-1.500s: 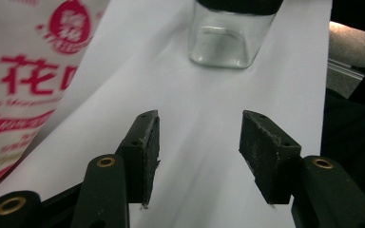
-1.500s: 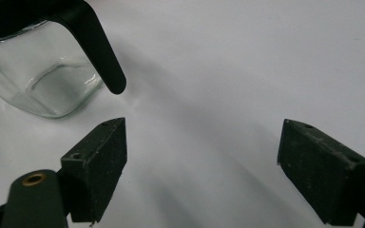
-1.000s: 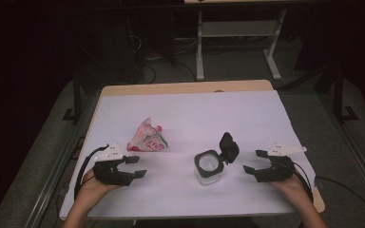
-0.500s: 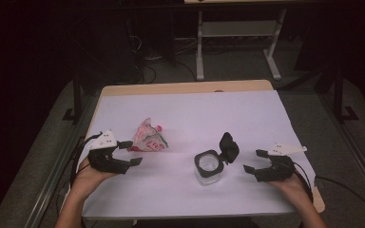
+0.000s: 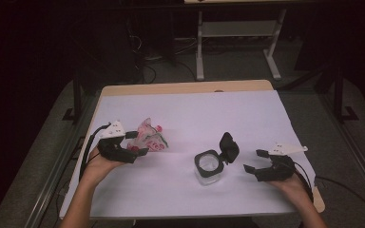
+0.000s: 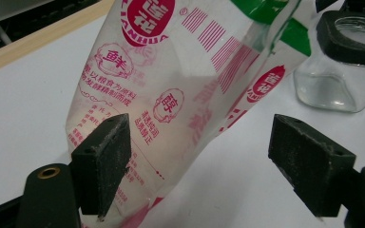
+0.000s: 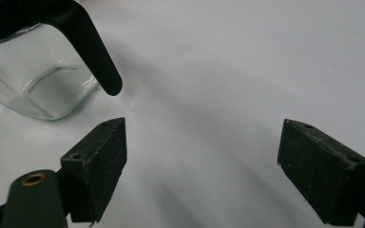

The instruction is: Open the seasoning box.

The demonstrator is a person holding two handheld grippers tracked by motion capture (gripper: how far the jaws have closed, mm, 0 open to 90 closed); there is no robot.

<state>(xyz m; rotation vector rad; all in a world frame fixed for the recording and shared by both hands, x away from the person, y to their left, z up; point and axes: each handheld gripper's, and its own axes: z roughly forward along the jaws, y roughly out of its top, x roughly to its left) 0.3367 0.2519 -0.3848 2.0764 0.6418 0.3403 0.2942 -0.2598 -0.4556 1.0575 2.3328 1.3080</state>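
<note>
Left tongs (image 5: 140, 144) sit near the bench's (image 5: 247, 109) left edge in the high view, tips right at the printed plastic pouch (image 5: 149, 138), which lies just ahead of them toward the middle. Right tongs (image 5: 254, 161) rest near the right edge, jaws apart on nothing, aimed at the glass jar (image 5: 208, 166), whose black hinged lid (image 5: 229, 146) stands open. The left hand is the nearer one to the pouch.

From the left gripper view, the jaws have just been opening; the pouch (image 6: 180, 95) stands between them, long axis running up and away, its lower left edge against one pad (image 6: 105, 159), the other pad clear. The jar (image 6: 337, 71) stands beyond.

Seen in the right gripper view, the jaws gape over bare bench, the jar (image 7: 43, 90) ahead and left.

Count: one pouch, one jar, two tongs.
</note>
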